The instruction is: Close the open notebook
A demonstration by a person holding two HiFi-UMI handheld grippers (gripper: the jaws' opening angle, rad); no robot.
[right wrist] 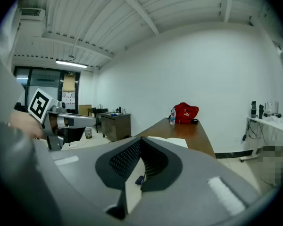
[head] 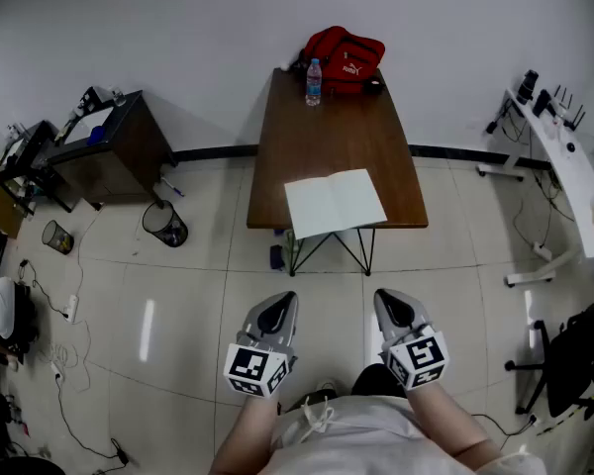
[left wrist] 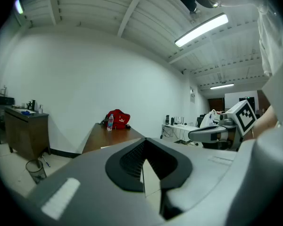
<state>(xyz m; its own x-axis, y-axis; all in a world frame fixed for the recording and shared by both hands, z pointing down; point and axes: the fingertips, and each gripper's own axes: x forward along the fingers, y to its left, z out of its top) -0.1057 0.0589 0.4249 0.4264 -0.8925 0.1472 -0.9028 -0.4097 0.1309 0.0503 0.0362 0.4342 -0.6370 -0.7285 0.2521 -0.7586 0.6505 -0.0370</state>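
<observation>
Seen from above, a dark cabinet [head: 114, 146] and a mesh bin [head: 165, 224] stand at the far left on a tiled floor. Next comes the left gripper [head: 285, 301], held low near the person's body, its jaws pressed together on nothing. Ahead of it, a brown table [head: 332, 137] carries the notebook [head: 334, 202], which lies open and flat at the near edge, well apart from both grippers. A water bottle [head: 314, 82] and a red bag [head: 345, 59] sit at the table's far end. The right gripper [head: 386, 299] is beside the left, its jaws likewise closed and empty. A white desk [head: 564, 161] runs along the right side.
</observation>
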